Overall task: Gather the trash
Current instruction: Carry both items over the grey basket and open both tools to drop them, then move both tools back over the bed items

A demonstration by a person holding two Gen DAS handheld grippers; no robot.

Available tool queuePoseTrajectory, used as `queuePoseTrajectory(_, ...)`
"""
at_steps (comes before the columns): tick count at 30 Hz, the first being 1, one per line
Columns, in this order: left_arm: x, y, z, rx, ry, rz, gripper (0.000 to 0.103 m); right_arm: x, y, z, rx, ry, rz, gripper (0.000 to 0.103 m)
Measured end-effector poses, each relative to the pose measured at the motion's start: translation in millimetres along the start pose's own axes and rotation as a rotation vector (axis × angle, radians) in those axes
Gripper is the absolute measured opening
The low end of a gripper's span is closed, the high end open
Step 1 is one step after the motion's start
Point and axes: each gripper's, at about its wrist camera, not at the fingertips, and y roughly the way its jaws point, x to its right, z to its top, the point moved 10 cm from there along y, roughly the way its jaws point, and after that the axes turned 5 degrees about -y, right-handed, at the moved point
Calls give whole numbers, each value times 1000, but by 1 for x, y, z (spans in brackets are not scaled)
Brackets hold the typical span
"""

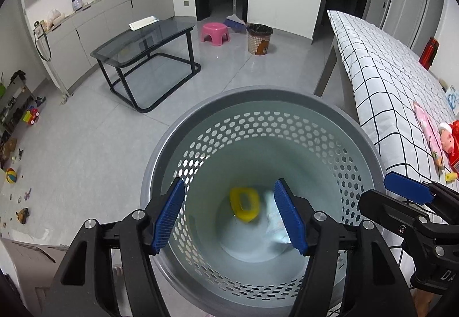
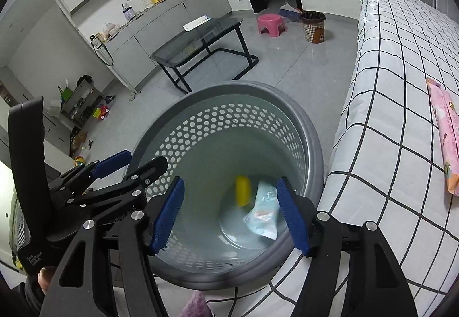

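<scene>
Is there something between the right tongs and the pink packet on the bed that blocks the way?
Nothing visible does. The right tongs hang open over the grey bin; the pink packet lies uncovered on the checked bed cover to their right, with only bare cover between.

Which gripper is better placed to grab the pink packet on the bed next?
Probably the right. The right gripper is open and empty over the bin, beside the bed where the pink packet lies. The left gripper, also open, sits farther from the packet.
</scene>
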Motion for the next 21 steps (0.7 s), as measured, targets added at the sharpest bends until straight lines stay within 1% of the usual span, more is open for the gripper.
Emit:
queuePoseTrajectory(11,-2,-11,-4,6,-6,2,64,-3,-9,3,26,7,-2,64)
queuePoseTrajectory(16,-1,-22,-4,24,-11,2,64,-1,-23,0,49,16,-2,64)
queuePoseTrajectory(21,13,-39,-7,57,8,-16,64,8,-49,-10,88,28,-36,64)
